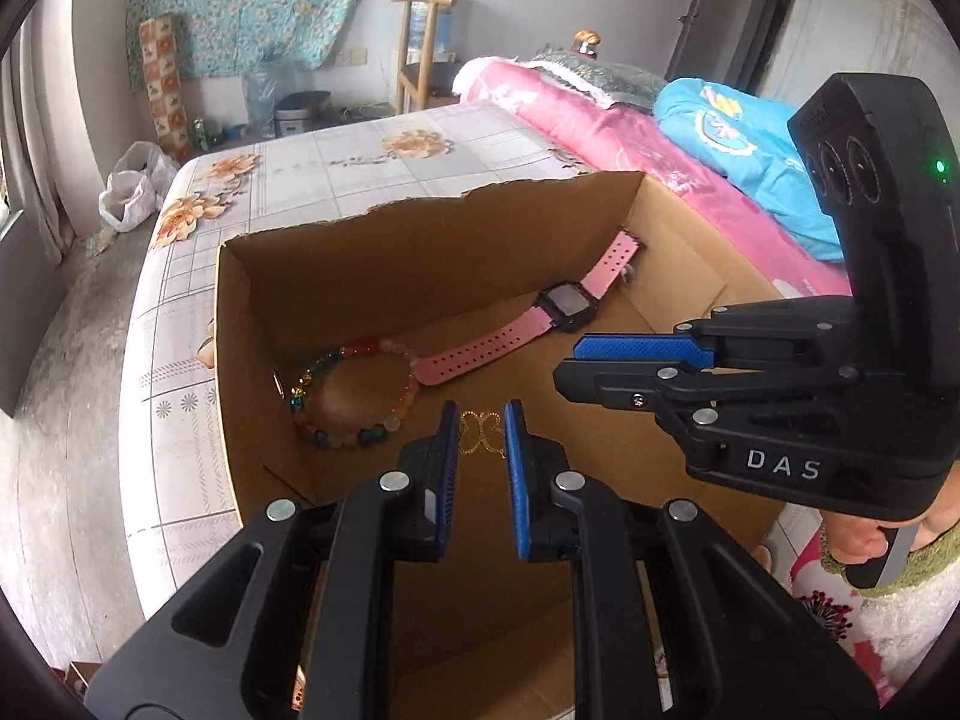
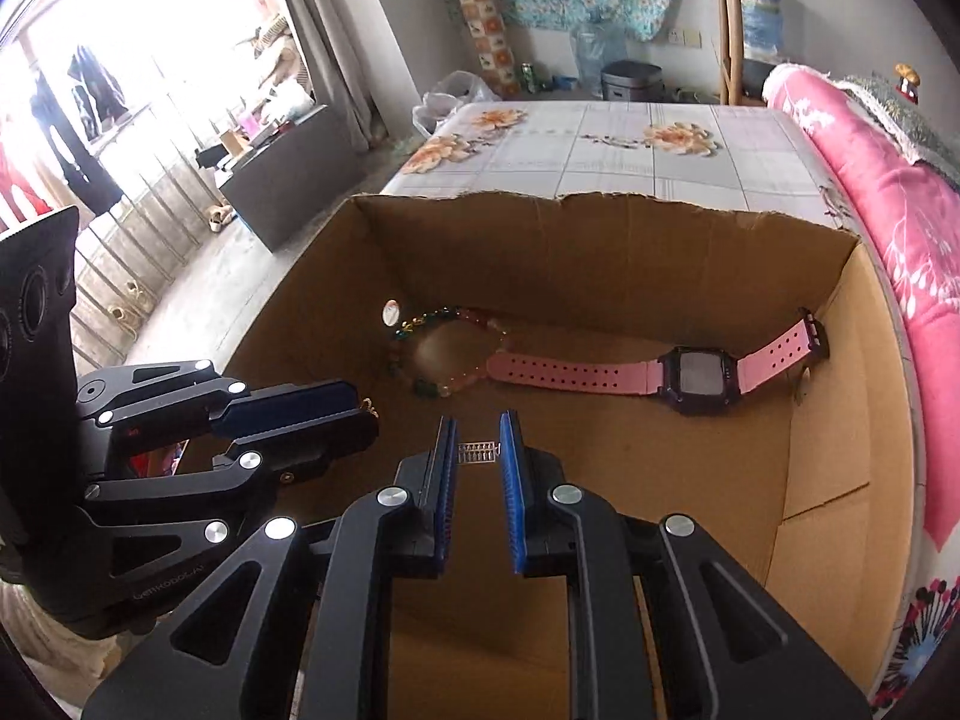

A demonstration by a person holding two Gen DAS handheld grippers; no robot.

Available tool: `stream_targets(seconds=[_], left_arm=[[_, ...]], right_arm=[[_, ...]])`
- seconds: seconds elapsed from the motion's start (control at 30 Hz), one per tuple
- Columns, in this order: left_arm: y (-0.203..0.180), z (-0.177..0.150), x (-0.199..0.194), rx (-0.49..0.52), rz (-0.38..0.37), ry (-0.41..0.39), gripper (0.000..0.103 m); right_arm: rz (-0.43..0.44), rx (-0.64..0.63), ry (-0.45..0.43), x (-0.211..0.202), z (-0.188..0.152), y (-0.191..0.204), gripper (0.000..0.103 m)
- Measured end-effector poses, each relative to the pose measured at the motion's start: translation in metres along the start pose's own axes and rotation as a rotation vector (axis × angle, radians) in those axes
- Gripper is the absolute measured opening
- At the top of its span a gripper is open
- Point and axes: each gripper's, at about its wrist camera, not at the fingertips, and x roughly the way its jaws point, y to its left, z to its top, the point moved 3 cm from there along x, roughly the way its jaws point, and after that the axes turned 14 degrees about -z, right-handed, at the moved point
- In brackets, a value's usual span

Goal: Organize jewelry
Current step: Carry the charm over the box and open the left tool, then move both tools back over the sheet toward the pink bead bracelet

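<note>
Both sets of fingers pinch narrow: left gripper [image 1: 481, 433] on a gold butterfly pendant [image 1: 480, 433], right gripper [image 2: 478, 454] on a silver charm [image 2: 477, 454]. We reckon they're light, thin and bendy, so edge grips.

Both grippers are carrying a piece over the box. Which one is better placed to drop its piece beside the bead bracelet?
Left. The left gripper, shut on the gold butterfly piece, hangs right by the bead bracelet; the right gripper, holding a small silver charm, sits nearer the pink watch.
</note>
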Motion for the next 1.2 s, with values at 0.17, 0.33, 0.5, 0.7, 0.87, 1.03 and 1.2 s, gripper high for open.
stream_targets(seconds=[0.17, 0.33, 0.5, 0.7, 0.87, 1.03, 1.2], left_arm=[[0.007, 0.002, 0.004, -0.060, -0.027, 0.003, 0.015], [0.011, 0.001, 0.002, -0.073, -0.041, -0.010, 0.016], [0.010, 0.001, -0.008, -0.063, -0.035, -0.043, 0.016], [-0.010, -0.006, -0.049, 0.017, -0.038, -0.159, 0.016], [-0.034, -0.035, -0.100, 0.112, -0.094, -0.276, 0.016], [-0.058, -0.082, -0.126, 0.166, -0.202, -0.323, 0.016], [-0.071, -0.130, -0.100, 0.129, -0.243, -0.256, 0.020]], right_arm=[[0.003, 0.040, 0.022, 0.011, 0.011, -0.011, 0.016], [0.007, 0.051, 0.004, 0.007, 0.014, -0.014, 0.019], [0.008, 0.063, -0.022, -0.002, 0.014, -0.017, 0.021], [0.035, 0.078, -0.143, -0.049, 0.013, -0.025, 0.021], [0.069, 0.082, -0.297, -0.118, -0.011, -0.037, 0.034], [0.104, 0.096, -0.412, -0.170, -0.065, -0.053, 0.037], [0.160, 0.192, -0.341, -0.154, -0.124, -0.058, 0.037]])
